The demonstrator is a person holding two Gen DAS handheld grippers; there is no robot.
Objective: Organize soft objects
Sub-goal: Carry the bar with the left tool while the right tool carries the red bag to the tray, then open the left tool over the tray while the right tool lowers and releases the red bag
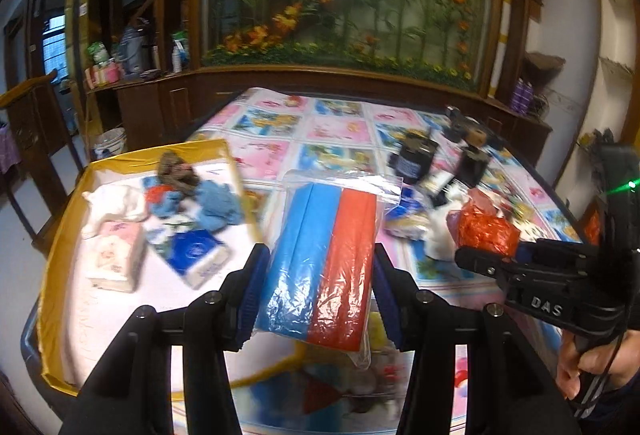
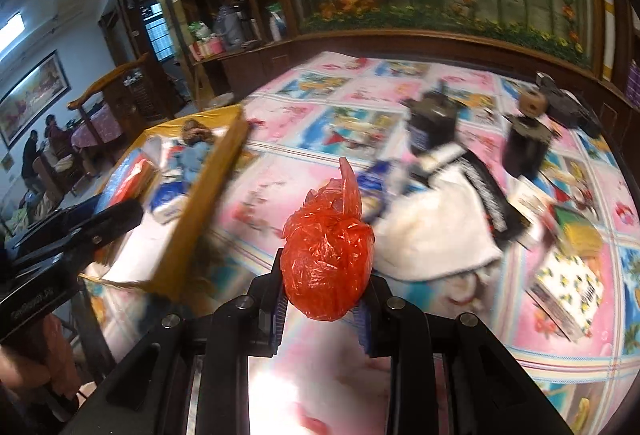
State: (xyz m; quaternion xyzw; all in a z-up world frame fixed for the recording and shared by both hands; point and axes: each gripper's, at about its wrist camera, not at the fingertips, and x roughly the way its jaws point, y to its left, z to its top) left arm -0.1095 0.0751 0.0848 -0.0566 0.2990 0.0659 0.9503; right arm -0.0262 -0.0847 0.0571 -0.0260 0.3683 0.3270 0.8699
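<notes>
Your left claw [image 1: 316, 299] grips the blue-and-red pack [image 1: 320, 267] above the worktop [image 1: 344, 131]; your right claw [image 2: 324, 299] pinches what looks like a crumpled red bag [image 2: 328, 259].

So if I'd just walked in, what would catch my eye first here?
Probably the clear bag of blue and red cloth, gripped in the left tool above the table's edge. Then the crumpled red plastic bag pinched in the right tool. To the left, a yellow-rimmed tray already holds tissue packs and cloths.
</notes>
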